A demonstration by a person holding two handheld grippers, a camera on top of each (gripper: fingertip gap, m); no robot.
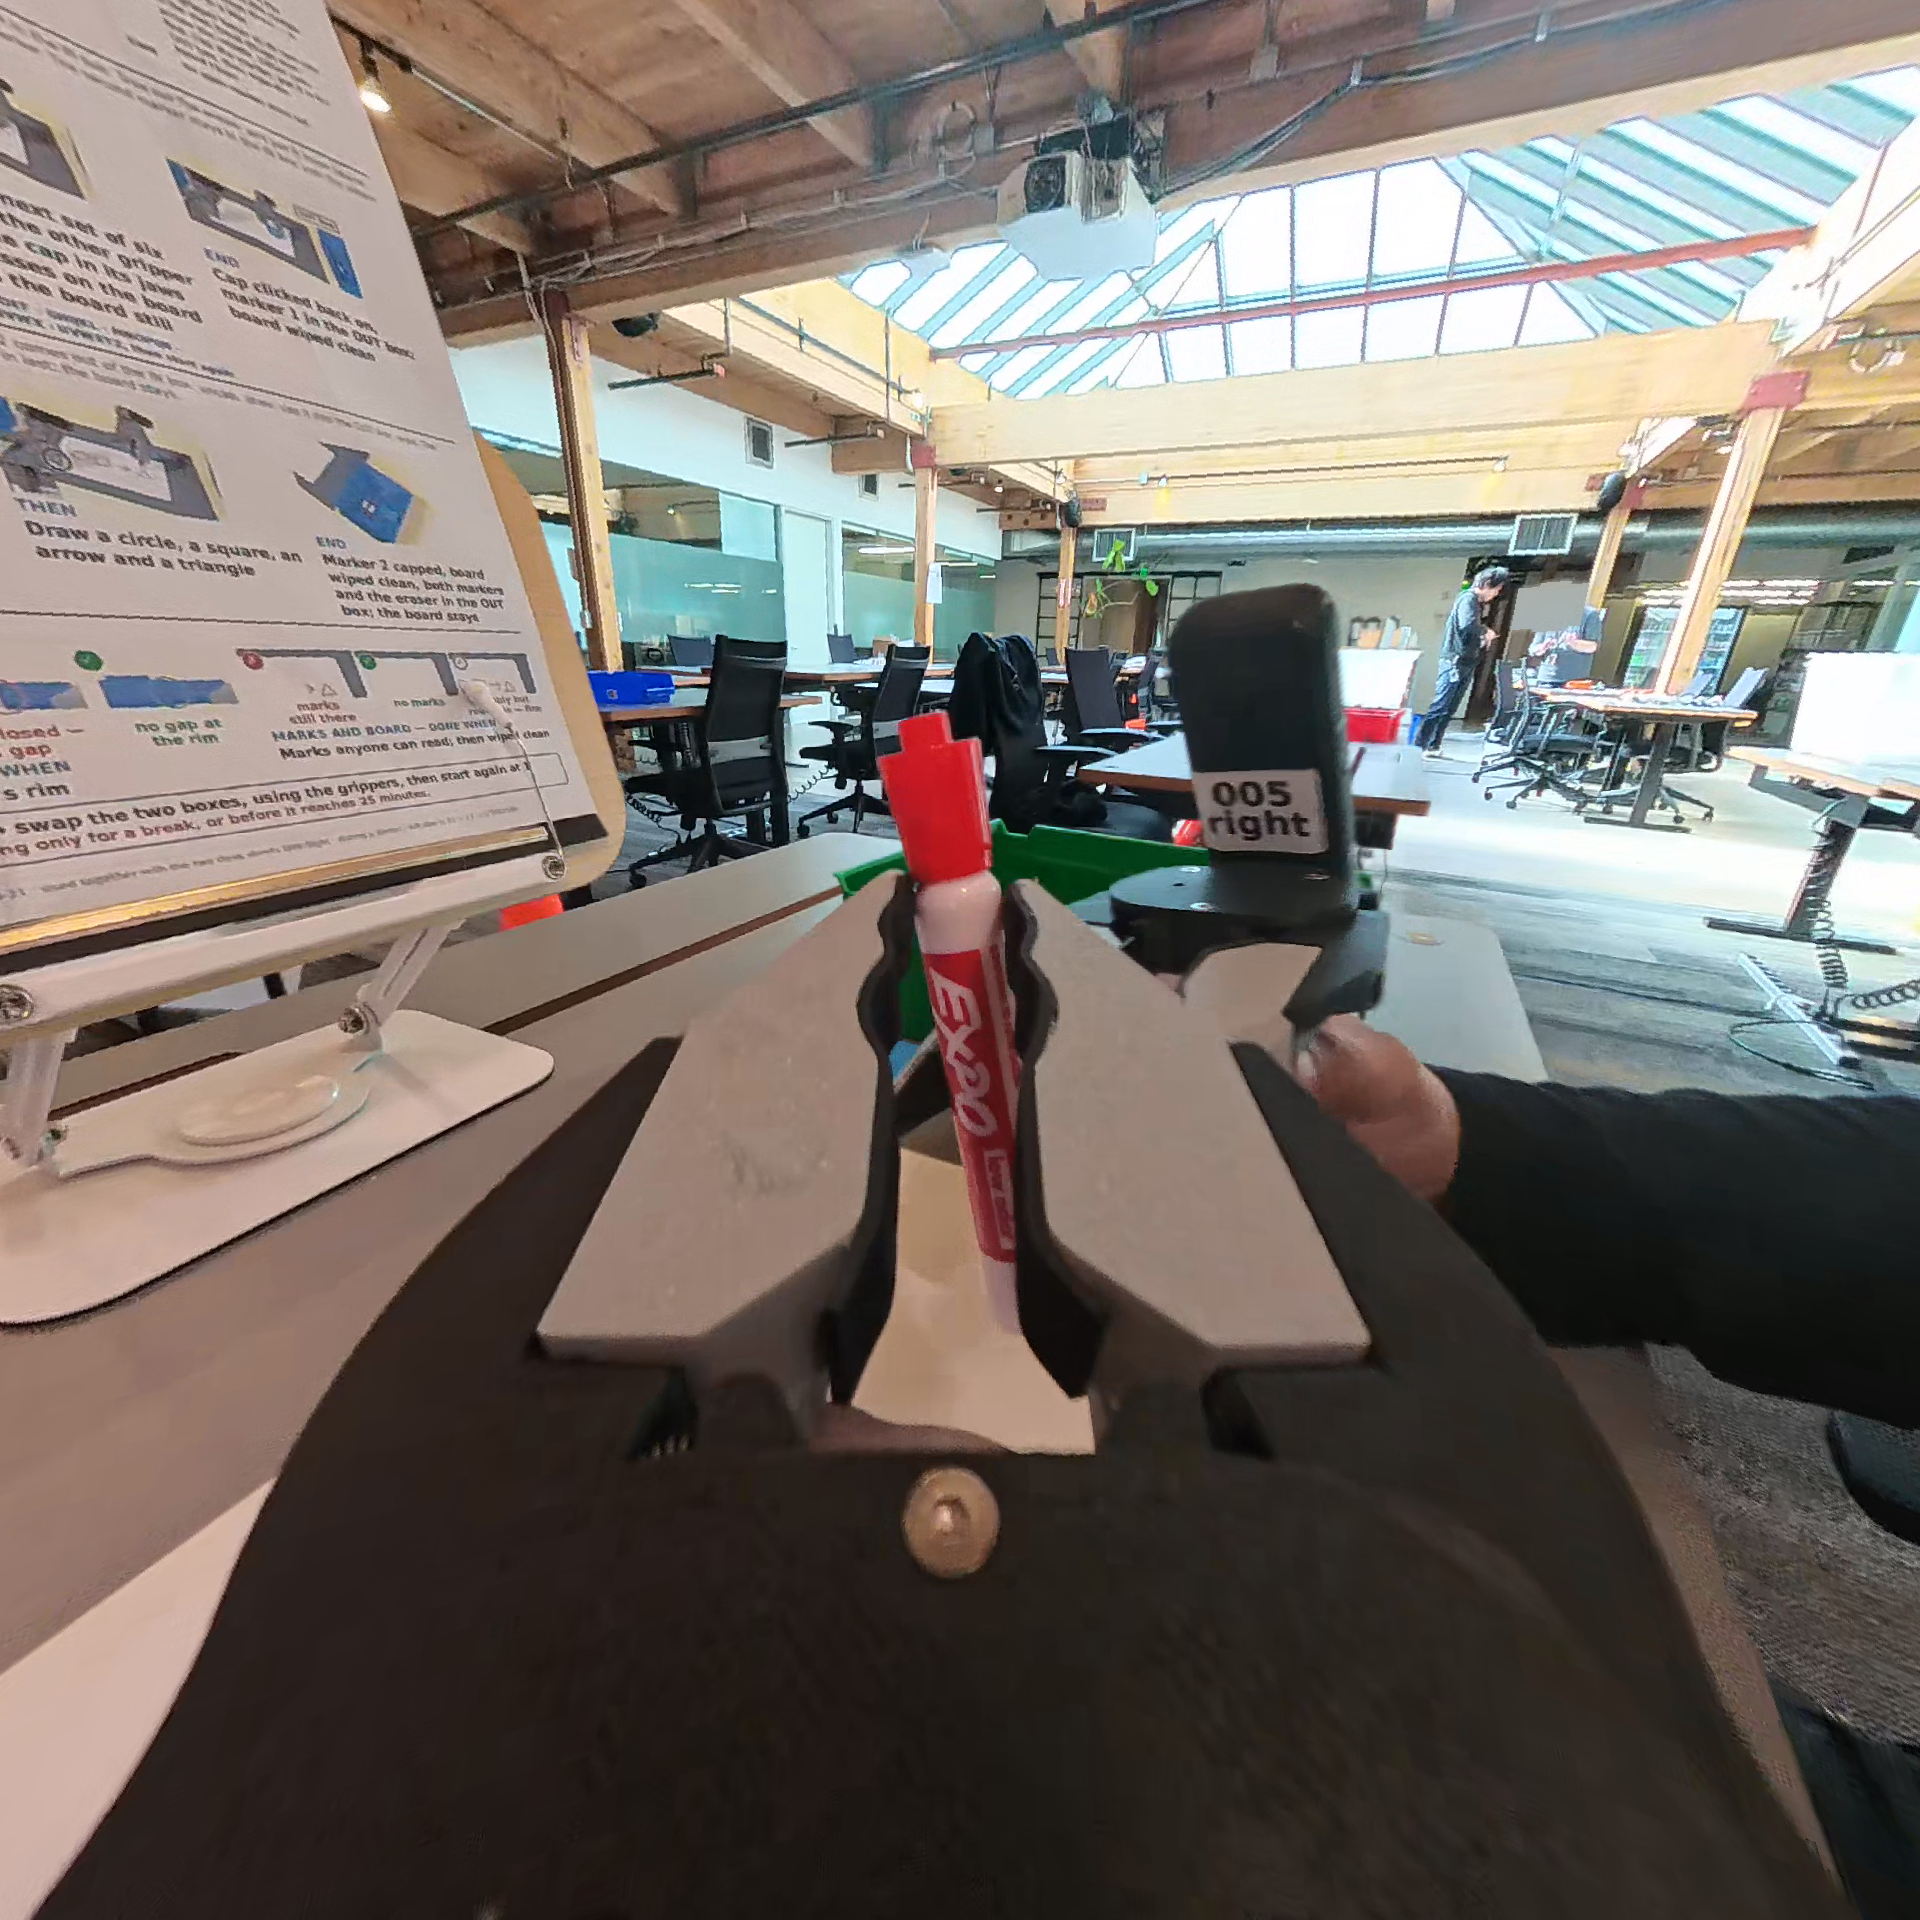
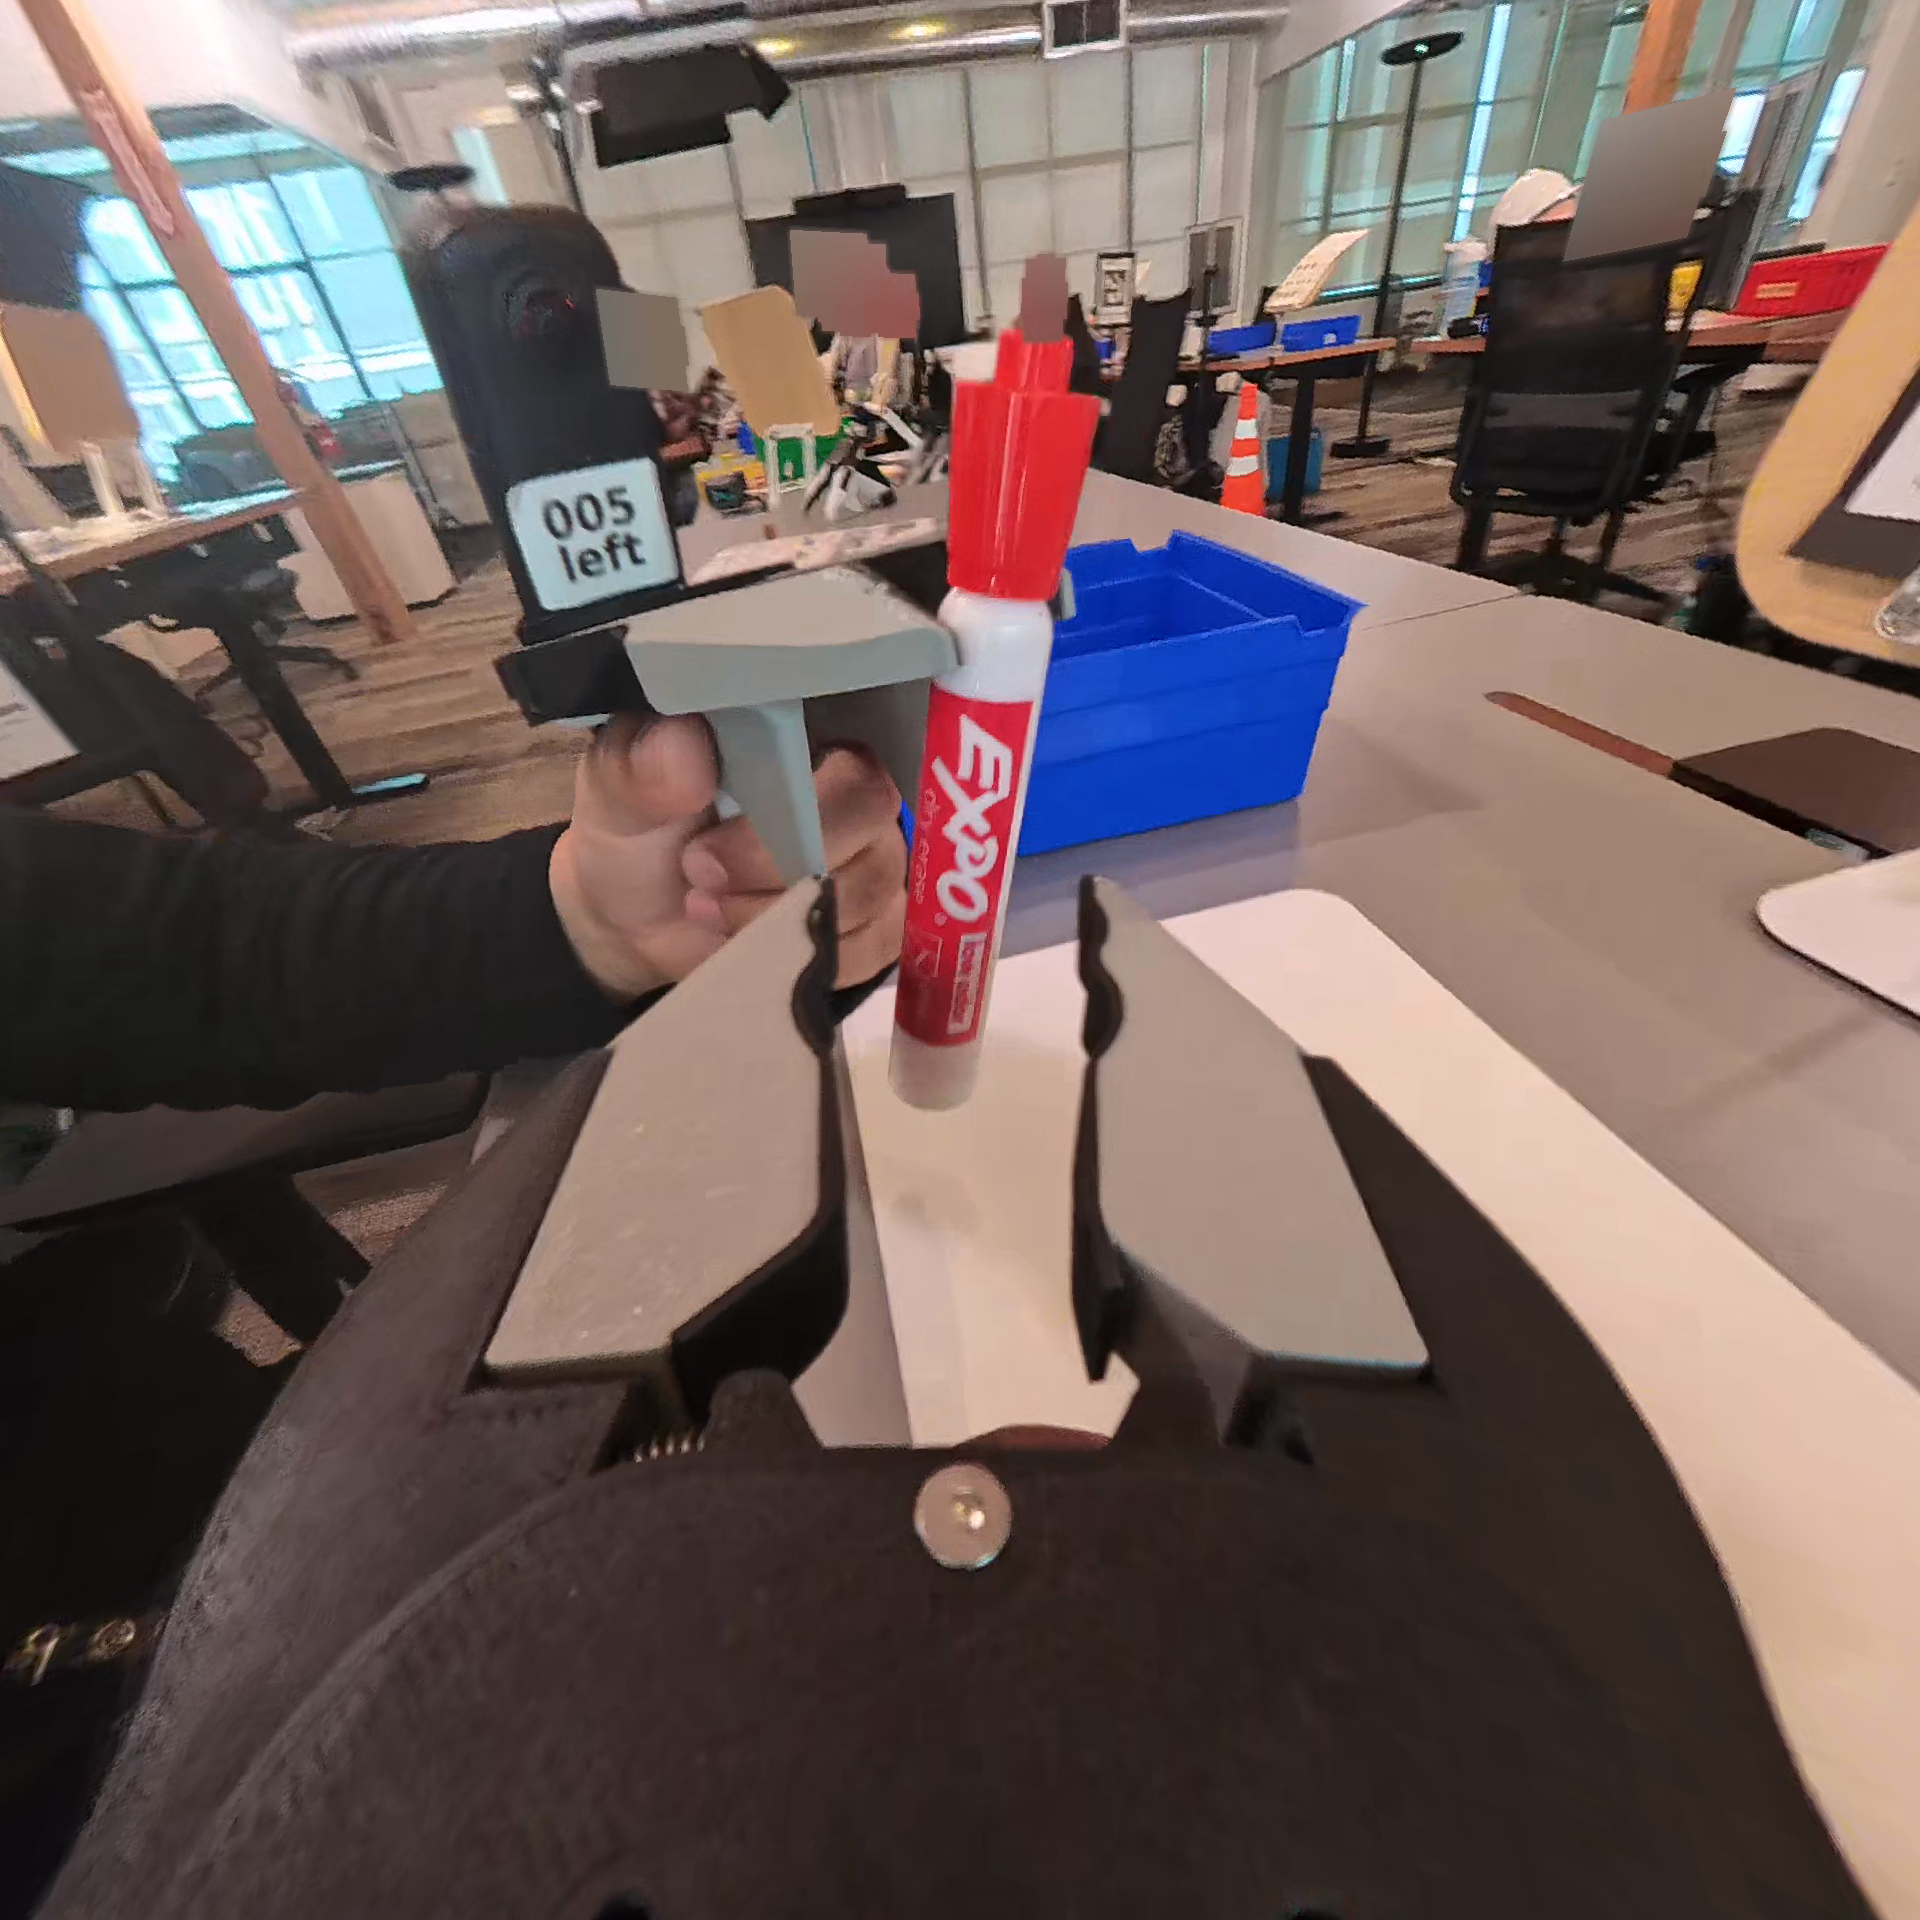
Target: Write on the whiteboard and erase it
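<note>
My left gripper (image 1: 961,904) is shut on a red-capped whiteboard marker (image 1: 971,1049) and holds it upright, cap up, above the white whiteboard (image 1: 104,1683). In the right wrist view the left gripper (image 2: 951,629) clamps the marker (image 2: 966,831) just below its cap. My right gripper (image 2: 956,935) is open and empty; the marker's lower end hangs in line with the gap between its fingers without touching them. The whiteboard (image 2: 1351,1091) lies under both. The right gripper (image 1: 1247,982) also shows at the right in the left wrist view.
An instruction sheet on a white stand (image 1: 260,1070) is at the left of the grey table. A green bin (image 1: 1081,862) sits behind the marker. A blue bin (image 2: 1195,686) stands beyond the whiteboard. The stand's base (image 2: 1849,925) is at the right edge. One gripper's finger ends stand about 5 centimetres off the other's.
</note>
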